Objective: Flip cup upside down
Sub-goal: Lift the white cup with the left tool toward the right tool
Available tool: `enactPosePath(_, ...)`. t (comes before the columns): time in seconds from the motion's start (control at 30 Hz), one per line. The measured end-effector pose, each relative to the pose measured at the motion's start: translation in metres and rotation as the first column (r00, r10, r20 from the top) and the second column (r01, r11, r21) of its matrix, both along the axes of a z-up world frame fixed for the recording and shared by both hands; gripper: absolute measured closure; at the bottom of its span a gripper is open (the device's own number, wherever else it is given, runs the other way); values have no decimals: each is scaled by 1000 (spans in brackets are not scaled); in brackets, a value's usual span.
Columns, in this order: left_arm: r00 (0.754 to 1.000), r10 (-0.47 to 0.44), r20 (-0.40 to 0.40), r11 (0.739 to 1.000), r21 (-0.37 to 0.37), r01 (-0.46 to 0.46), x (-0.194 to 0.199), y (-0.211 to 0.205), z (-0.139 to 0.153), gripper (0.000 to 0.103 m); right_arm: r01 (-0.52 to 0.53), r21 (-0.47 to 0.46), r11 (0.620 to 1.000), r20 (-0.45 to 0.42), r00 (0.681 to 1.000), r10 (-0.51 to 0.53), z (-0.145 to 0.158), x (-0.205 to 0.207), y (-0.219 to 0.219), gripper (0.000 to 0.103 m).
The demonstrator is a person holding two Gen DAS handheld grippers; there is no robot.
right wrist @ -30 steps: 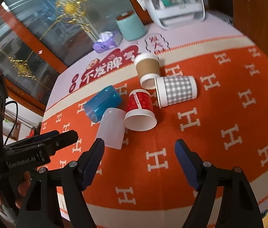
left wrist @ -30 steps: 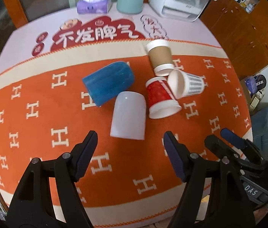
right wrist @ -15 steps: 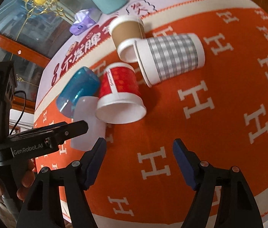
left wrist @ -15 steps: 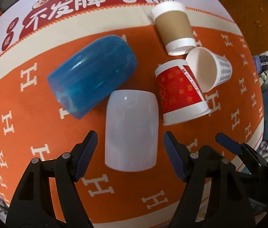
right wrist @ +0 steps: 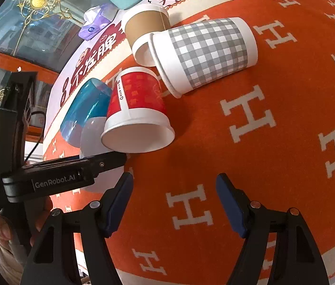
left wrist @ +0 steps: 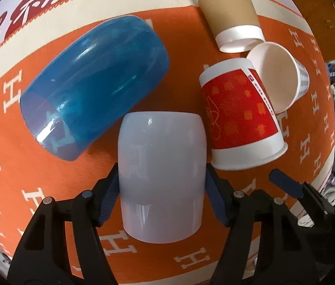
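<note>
From the left wrist view, the left gripper (left wrist: 161,193) has its jaws pressed on both sides of the pale cup (left wrist: 161,166), which lies on its side on the bench (left wrist: 48,190); a blue cup (left wrist: 91,80) lies beyond the left jaw. From the right wrist view, the right gripper (right wrist: 174,204) has jaws spread wide with nothing between, and a red cup (right wrist: 139,109) lies just beyond them.

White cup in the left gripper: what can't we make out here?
- Left wrist: white cup mouth and base unreadable; the opaque side faces the camera.
- Left wrist: contact of the left gripper pads unclear, cup overlaps them.
- Right wrist: white cup mostly behind the red cup.
</note>
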State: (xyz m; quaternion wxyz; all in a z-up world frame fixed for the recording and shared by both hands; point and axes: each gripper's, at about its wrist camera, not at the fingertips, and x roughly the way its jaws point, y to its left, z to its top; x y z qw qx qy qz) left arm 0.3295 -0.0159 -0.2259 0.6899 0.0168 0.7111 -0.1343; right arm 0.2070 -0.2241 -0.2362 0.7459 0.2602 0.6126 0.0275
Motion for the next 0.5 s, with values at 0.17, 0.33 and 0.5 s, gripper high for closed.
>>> enactPosePath(0.17,999,48,17,998,-30,-48,0,4,5,39,5,4,1000,0,1000,-5,3,-3,-3,31)
enactPosePath(0.33,995,66,80,997,-40,-63,-12,4,23,39,-7,-4,1000,6,1000,7,10,-10,-2,31)
enactPosePath(0.5,989,56,139,998,-22,-53,-45,-6,41,39,-27,-9,1000,21,999,27,21,-26,-1,31)
